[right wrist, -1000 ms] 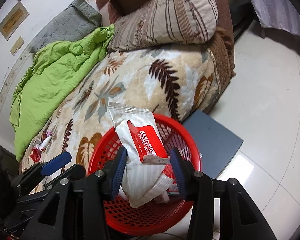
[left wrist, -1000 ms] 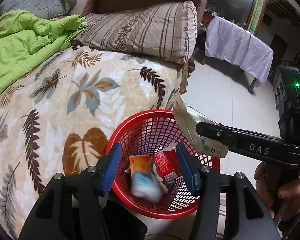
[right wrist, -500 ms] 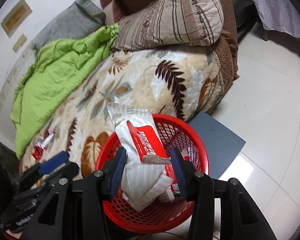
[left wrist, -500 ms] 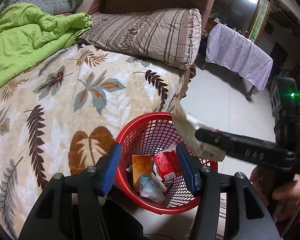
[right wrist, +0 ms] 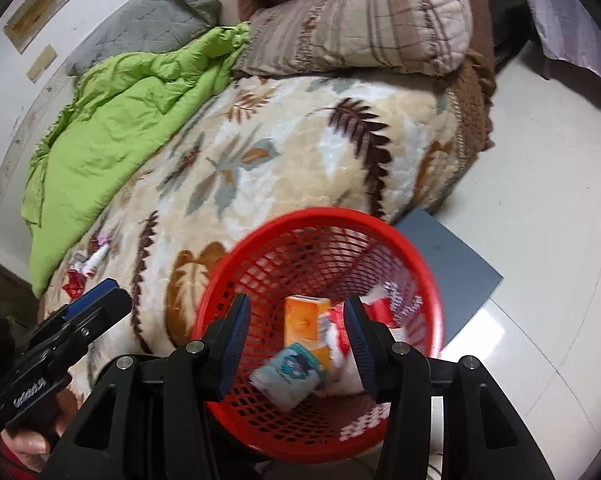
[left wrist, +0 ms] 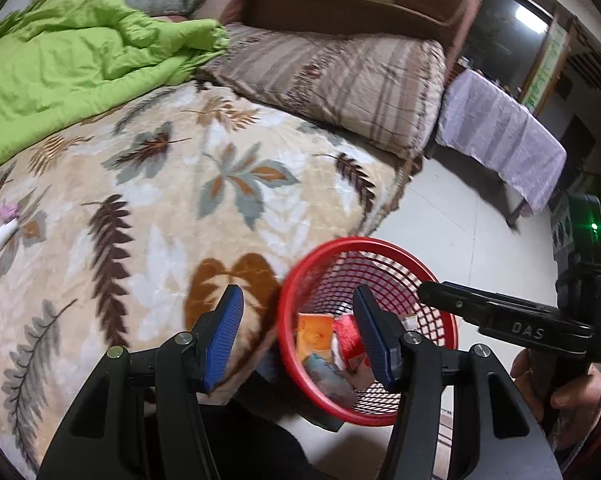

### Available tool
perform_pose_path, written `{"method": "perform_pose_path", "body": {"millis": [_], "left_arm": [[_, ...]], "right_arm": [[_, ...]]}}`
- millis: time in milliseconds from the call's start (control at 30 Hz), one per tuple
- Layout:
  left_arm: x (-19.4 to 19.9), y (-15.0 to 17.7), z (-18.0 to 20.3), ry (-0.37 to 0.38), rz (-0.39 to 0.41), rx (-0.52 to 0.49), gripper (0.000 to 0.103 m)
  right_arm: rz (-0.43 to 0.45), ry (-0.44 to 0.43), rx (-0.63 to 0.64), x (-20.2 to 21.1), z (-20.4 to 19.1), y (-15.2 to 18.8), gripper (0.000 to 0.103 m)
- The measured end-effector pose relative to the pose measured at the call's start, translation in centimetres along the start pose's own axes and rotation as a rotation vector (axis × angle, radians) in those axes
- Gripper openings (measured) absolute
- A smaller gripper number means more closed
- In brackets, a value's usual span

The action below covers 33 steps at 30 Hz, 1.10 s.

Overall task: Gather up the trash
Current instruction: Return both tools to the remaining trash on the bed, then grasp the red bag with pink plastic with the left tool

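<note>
Red mesh basket on floor at bed edge, 6 o'clock in right wrist view; holds orange carton and teal packet. Right gripper jaws apart, empty; the white-red wrapper it pinched earlier is released. Left gripper open, empty.

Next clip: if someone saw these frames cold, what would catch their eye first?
The red basket on the floor at the bed's edge, holding an orange box and other wrappers, with the open right gripper above it. Next, the bright green quilt bunched at the far side of the leaf-patterned blanket. A few scraps of trash lie on the blanket near that quilt.
</note>
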<state>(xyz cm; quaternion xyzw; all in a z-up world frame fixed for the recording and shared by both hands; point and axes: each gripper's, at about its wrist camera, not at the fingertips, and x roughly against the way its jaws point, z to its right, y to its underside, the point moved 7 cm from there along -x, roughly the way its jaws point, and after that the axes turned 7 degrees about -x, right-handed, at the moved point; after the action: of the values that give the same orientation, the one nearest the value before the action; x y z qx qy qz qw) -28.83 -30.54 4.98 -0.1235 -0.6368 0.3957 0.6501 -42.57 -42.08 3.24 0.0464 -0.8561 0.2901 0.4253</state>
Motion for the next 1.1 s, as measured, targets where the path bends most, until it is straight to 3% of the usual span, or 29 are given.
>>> {"method": "perform_pose_path", "body": {"millis": [200, 367, 633, 800, 933, 1100], "left_arm": [[2.7, 0.1, -5.8, -0.074, 0.038, 0.107, 0.056], [5.9, 1.0, -12.5, -0.163, 0.076, 0.225, 0.056], [12.0, 5.2, -27.0, -0.394, 0.127, 0.465, 0.056], [13.9, 8.0, -35.7, -0.531, 0.118, 0.585, 0.056], [13.0, 9.0, -41.5, -0.540, 0.105, 0.630, 0.056], [11.2, 8.9, -47.4, -0.461, 0.142, 0.712, 0.056]], "right_arm": [[-0.017, -0.092, 0.095, -1.6, -5.9, -0.5, 0.052], [-0.035, -0.184, 0.230, -3.8, -13.8, 0.0, 0.052], [-0.090, -0.317, 0.442, -8.6, -26.9, 2.8, 0.052], [-0.131, -0.356, 0.460, -12.0, -31.4, 4.5, 0.052], [-0.164, -0.368, 0.472, -13.6, -32.4, 6.0, 0.052], [-0.186, -0.357, 0.476, -14.5, -31.6, 6.7, 0.052]]}}
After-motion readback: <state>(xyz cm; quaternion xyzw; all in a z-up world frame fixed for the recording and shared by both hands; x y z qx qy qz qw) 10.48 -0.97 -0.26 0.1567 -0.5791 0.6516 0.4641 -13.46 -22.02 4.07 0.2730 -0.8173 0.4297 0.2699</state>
